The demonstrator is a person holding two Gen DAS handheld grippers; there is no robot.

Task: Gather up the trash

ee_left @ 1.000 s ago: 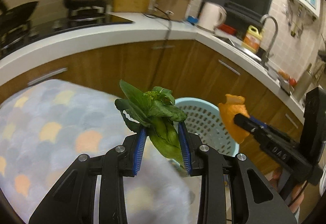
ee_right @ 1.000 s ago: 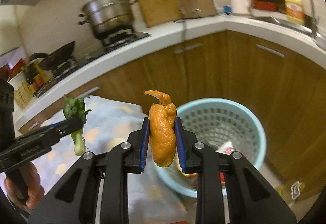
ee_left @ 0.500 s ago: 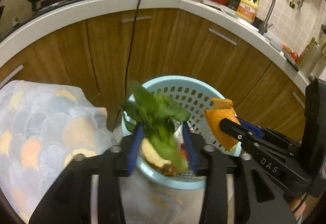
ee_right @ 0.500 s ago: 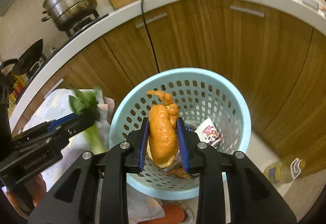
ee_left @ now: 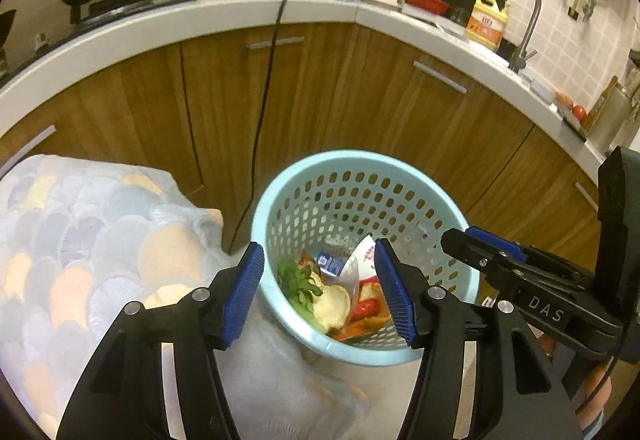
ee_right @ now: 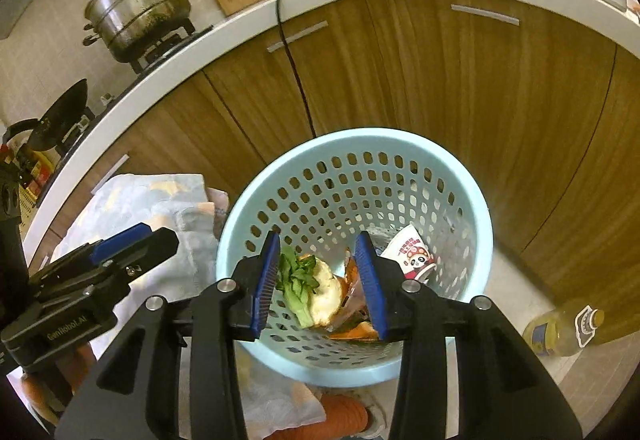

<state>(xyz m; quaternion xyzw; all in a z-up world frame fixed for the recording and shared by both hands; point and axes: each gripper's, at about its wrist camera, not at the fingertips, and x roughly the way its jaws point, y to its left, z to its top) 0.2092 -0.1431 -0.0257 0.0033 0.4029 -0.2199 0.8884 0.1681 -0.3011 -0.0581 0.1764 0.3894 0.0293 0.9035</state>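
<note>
A light blue perforated waste basket point(ee_left: 448, 208) point(ee_right: 472, 200) stands on the floor below both grippers. Inside it lie a green leafy vegetable point(ee_left: 298, 282) point(ee_right: 296, 280), pale and orange peels point(ee_left: 334, 304) point(ee_right: 326, 294) and a printed paper cup point(ee_right: 412, 252). My left gripper point(ee_left: 320, 292) hangs over the basket's near rim, its jaws opening with nothing between the blue pads. My right gripper point(ee_right: 318, 280) hovers over the basket mouth, its jaws also opening and empty. Each gripper shows from the side in the other's view: the right point(ee_left: 472, 246), the left point(ee_right: 136, 240).
A table with a scale-patterned cloth point(ee_left: 80, 248) lies left of the basket. Brown cabinets point(ee_left: 360, 88) and a white counter curve behind, with a black cord point(ee_left: 264, 100) hanging down. An oil bottle point(ee_right: 560, 332) lies on the floor at the right.
Both grippers moved down over the basket and opened. The green vegetable left the left gripper and the orange peel left the right one; both now lie in the basket.
</note>
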